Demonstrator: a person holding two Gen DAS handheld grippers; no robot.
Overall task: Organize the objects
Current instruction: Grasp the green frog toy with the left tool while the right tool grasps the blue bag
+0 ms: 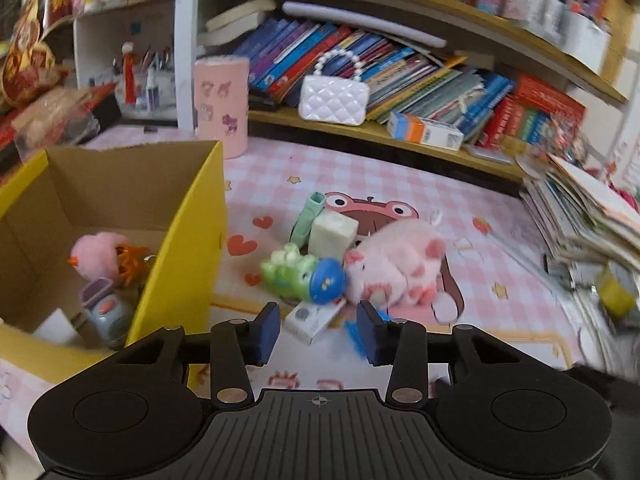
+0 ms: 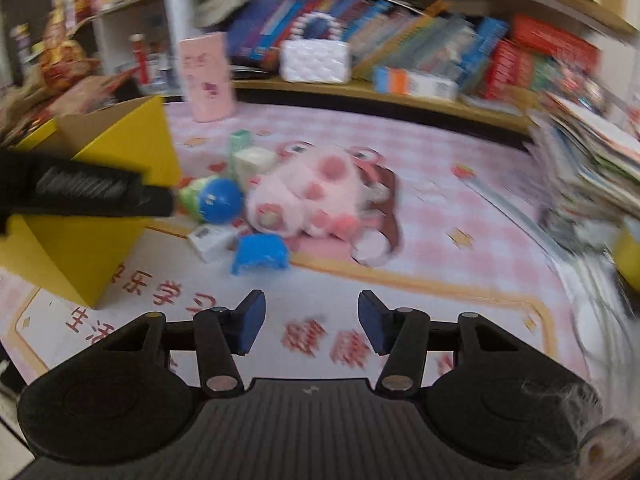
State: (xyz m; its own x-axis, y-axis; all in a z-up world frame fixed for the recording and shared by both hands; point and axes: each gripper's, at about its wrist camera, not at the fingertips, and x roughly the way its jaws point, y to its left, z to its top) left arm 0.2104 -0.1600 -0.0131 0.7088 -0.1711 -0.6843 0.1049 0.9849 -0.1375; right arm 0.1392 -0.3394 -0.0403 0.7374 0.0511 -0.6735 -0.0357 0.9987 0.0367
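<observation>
A yellow cardboard box (image 1: 176,240) stands open on the left and holds a pink plush chick (image 1: 96,256) and a small grey-purple toy (image 1: 104,308). On the pink checked mat (image 1: 500,240) to its right lies a pile: a pink plush pig (image 1: 396,268), a green toy with a blue cap (image 1: 304,276), a white block (image 1: 332,236), a mint-green piece (image 1: 308,216) and a small white carton (image 1: 312,320). My left gripper (image 1: 318,332) hovers just short of the carton, open, with nothing pressed between its pads. My right gripper (image 2: 312,326) is open and empty, short of a blue plastic piece (image 2: 260,254) and the pig (image 2: 304,196).
A pink canister (image 1: 222,100) stands behind the box. A white quilted purse (image 1: 334,98) and an orange-and-white carton (image 1: 424,130) sit on the low bookshelf. A leaning stack of books (image 1: 580,216) borders the mat on the right. The left tool's black housing (image 2: 80,192) crosses the yellow box (image 2: 80,248).
</observation>
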